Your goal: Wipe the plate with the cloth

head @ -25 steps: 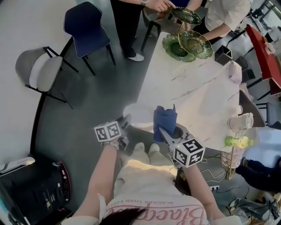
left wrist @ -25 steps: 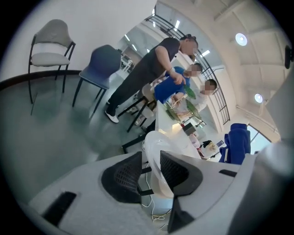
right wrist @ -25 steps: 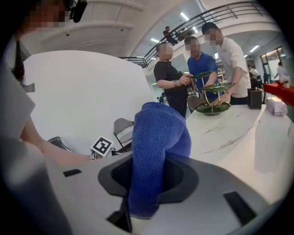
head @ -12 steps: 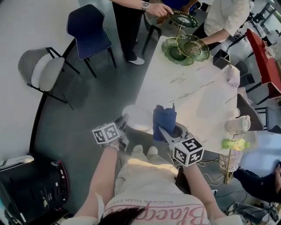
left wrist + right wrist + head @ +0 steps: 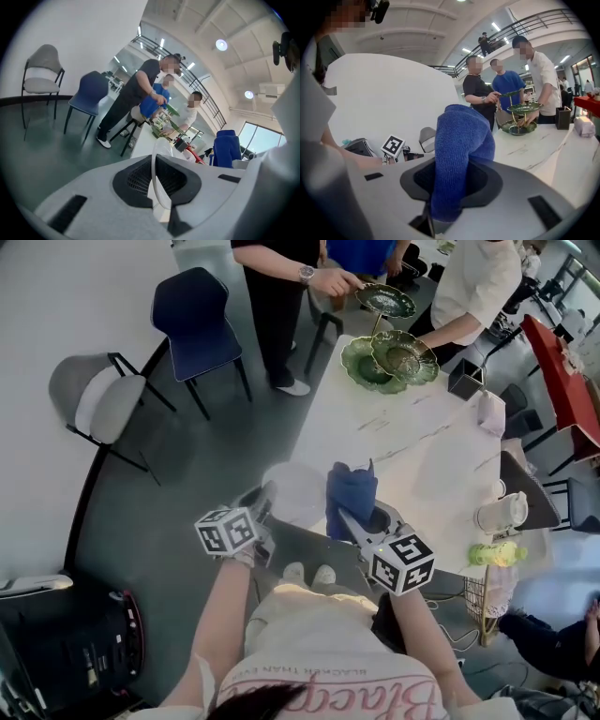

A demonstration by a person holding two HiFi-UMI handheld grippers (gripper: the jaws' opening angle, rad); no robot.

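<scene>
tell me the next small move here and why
Probably bring the blue terry cloth, clamped in the right gripper, leftward onto the face of the round white plate. The left gripper, whose fingers have just been closing, now pinches that plate's rim, and cloth and plate sit side by side.

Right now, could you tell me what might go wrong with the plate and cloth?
1. The left claw pinches the plate only at its rim, near the table edge above the floor; it could slip and fall.
2. The right claw holds a bunched blue cloth; pushing it on the plate may lever the plate loose.
</scene>
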